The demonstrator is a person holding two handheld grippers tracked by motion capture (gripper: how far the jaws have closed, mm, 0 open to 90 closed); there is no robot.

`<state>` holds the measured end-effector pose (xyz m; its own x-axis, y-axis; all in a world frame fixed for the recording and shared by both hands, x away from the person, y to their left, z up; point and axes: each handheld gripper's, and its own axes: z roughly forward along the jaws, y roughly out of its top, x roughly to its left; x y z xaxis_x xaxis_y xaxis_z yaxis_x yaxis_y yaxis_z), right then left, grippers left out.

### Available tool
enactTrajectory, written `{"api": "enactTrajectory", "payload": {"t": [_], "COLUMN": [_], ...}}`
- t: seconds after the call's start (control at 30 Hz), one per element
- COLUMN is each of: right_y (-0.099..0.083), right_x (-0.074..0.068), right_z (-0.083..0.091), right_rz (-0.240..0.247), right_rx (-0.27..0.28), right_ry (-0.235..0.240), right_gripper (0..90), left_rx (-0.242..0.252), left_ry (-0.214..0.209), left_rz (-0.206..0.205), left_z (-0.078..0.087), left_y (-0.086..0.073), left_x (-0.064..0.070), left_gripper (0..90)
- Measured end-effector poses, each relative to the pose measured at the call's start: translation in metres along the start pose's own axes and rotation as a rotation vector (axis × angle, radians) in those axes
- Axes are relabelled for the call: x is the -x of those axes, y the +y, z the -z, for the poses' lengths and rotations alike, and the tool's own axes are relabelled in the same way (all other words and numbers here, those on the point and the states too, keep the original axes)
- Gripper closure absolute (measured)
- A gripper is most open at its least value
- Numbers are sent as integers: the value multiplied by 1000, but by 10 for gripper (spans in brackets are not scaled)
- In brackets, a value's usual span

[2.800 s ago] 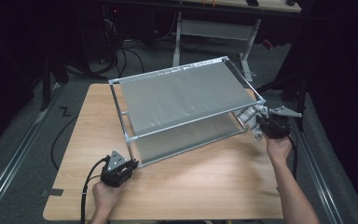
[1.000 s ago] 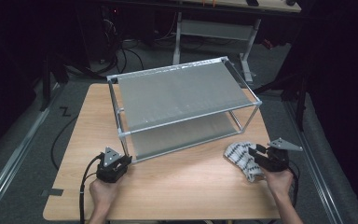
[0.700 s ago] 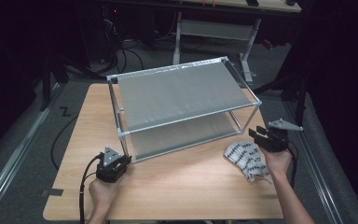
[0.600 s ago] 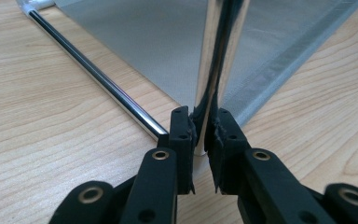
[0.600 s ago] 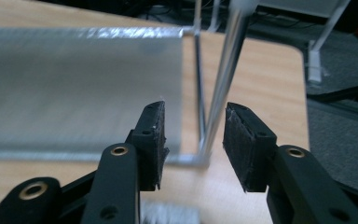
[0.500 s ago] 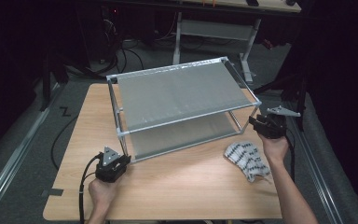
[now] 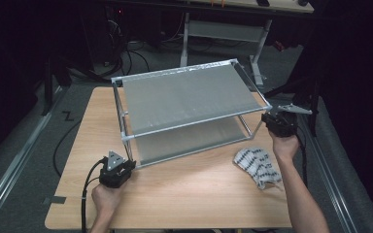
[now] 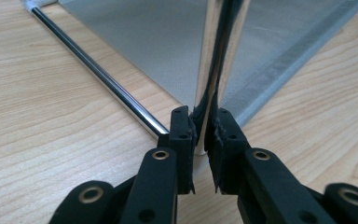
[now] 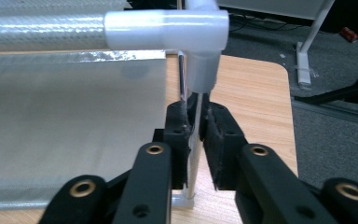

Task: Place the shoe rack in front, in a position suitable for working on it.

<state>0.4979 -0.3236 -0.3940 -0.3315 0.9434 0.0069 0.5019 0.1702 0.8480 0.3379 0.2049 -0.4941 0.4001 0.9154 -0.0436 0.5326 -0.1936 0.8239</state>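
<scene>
A two-tier metal rack (image 7: 189, 97) is standing on the wooden table (image 7: 184, 194), filling the middle of the high view and reaching toward twelve o'clock. The left gripper (image 7: 118, 168) is sitting at about seven o'clock from the rack's centre, at the near-left corner, with the person's left hand (image 7: 104, 199) gripping it from below. In the left gripper view the left gripper (image 8: 200, 135) is closing its two black jaws on the shiny upright corner post (image 8: 219, 56), the pads pressing the post from either side just above the tabletop; a chrome bottom rail (image 8: 98, 74) is running off toward eleven o'clock from that corner. The right gripper (image 7: 279, 121) is sitting at about three o'clock from the rack's centre, at the near-right corner, with the right hand (image 7: 285, 145) behind it. In the right gripper view the right gripper (image 9: 195, 126) is clamping its jaws on the thin right post (image 9: 193, 154) just below a white plastic corner joint (image 9: 200, 32), with the grey shelf sheet (image 9: 70, 121) lying toward nine o'clock. A patterned black-and-white cloth (image 7: 258, 166) is lying crumpled on the table at about five o'clock from the rack's centre, near the right forearm and apart from the rack.
</scene>
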Motion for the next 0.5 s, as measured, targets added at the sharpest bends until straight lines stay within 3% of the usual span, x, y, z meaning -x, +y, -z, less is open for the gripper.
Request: {"api": "enactTrajectory", "payload": {"t": [0.27,0.5], "right_y": [-3,-9], "right_x": [-4,-10], "right_z": [2,8], "right_rz": [24,51], "right_rx": [10,23], "right_ry": [16,53], "right_gripper": [809,810], "left_rx": [2,-3], "left_ry": [20,73], "left_rz": [27,42], "left_z": [-1,-4], "left_y": [1,4], "left_x": [-8,-20], "left_gripper": [799,801]}}
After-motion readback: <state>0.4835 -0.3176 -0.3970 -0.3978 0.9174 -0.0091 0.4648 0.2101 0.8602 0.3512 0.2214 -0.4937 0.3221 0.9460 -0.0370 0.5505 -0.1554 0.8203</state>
